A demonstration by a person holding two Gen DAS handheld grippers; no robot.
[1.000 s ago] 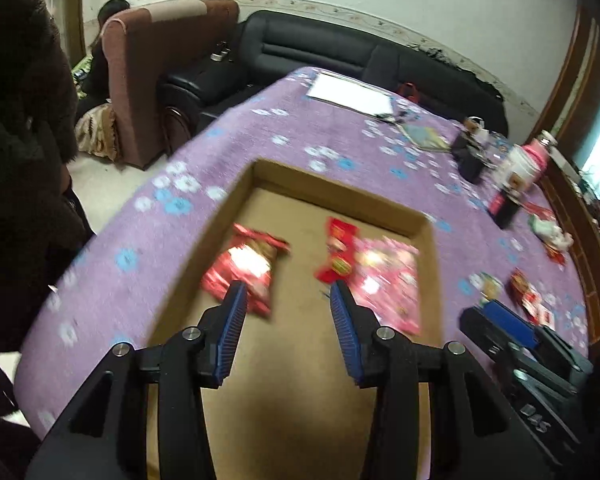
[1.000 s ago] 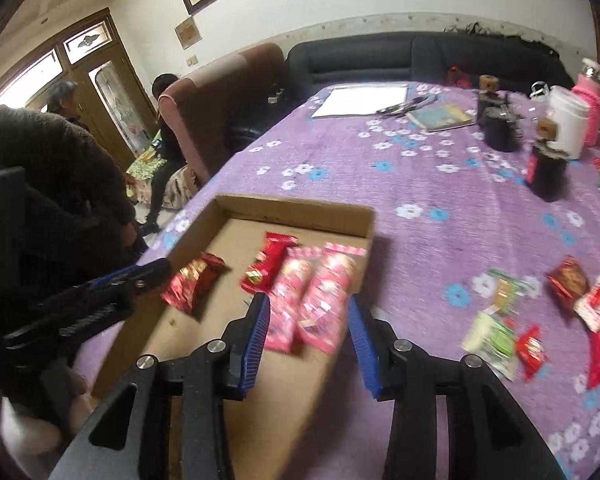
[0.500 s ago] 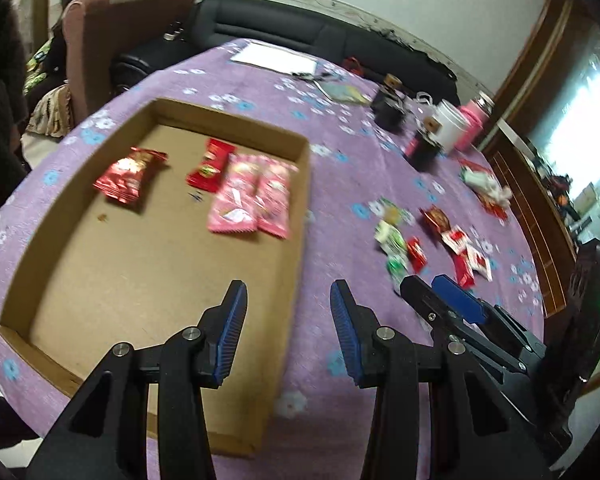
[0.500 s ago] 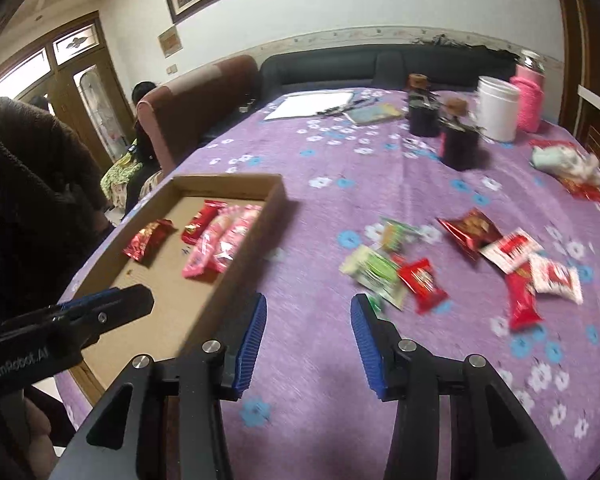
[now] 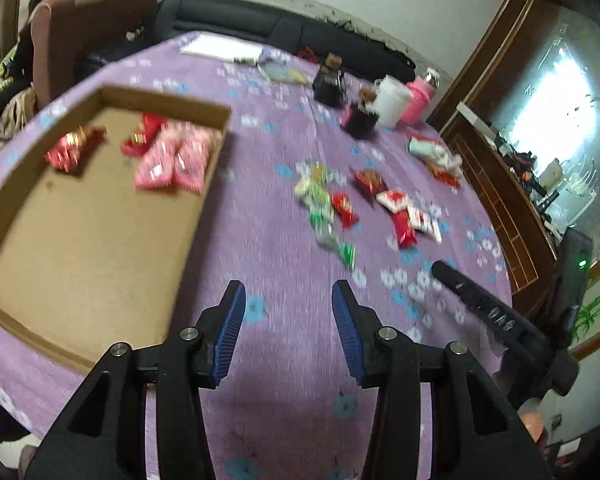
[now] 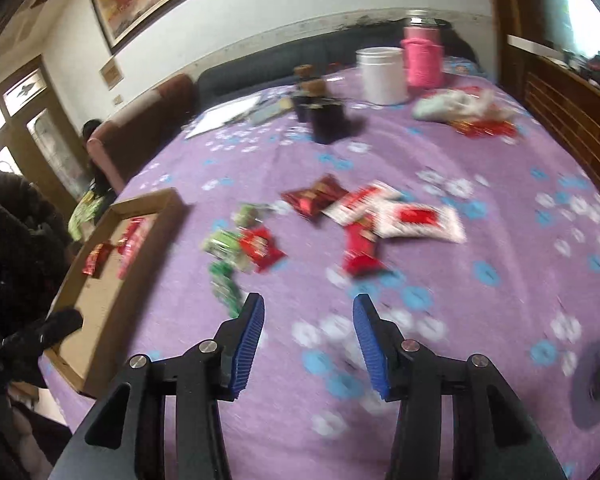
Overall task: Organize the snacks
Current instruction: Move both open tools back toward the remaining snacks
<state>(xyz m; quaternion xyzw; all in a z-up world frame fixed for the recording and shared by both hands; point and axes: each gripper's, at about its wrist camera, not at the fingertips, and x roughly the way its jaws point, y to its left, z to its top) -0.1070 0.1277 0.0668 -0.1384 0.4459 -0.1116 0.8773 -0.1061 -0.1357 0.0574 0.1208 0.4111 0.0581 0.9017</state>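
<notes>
- Left gripper (image 5: pixel 287 307): jaws apart, nothing between, above purple tablecloth (image 5: pixel 260 216) just right of cardboard tray (image 5: pixel 100 344).
- Right gripper (image 6: pixel 308 322): jaws just been opening, empty, near loose snacks (image 6: pixel 356 212) on cloth.
- Four snack packets (image 5: pixel 172 158) lying in tray's far end.

We count four snacks in the box (image 5: pixel 100 216) left of the fingers: one dark red pack (image 5: pixel 74 148), one red pack (image 5: pixel 142 136), two pink packs (image 5: pixel 176 156). Ahead of the fingers we see two white-red sachets (image 6: pixel 416 220), two dark jars (image 6: pixel 326 118), one white tub (image 6: pixel 382 74).
</notes>
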